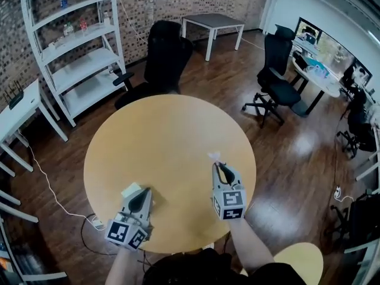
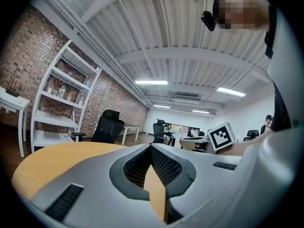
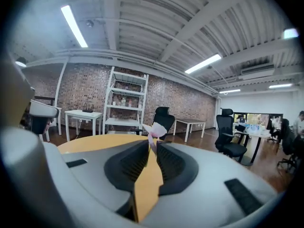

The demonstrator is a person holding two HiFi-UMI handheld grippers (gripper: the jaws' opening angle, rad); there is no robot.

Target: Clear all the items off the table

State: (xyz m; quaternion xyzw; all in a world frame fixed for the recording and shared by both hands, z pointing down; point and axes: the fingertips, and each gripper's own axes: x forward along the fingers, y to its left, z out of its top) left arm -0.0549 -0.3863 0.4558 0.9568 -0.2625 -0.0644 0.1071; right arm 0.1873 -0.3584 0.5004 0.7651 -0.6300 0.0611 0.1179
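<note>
The round wooden table (image 1: 166, 135) shows a bare top in the head view. My right gripper (image 1: 218, 166) is over its near right part, shut on a small white and pink wrapper (image 1: 213, 156). In the right gripper view the wrapper (image 3: 154, 129) sticks up from between the pinched tips of the right gripper (image 3: 151, 144). My left gripper (image 1: 143, 196) is over the near left edge. In its own view the left gripper (image 2: 151, 147) has its tips together with nothing between them. A pale cream piece (image 1: 132, 189) shows beside its body; I cannot tell what it is.
A black office chair (image 1: 160, 58) stands at the table's far side, with a white shelf unit (image 1: 77, 46) and a white desk (image 1: 18, 111) to the left. A grey side table (image 1: 214, 22) and another black chair (image 1: 276, 79) are further off. A yellow stool (image 1: 303, 260) sits near right.
</note>
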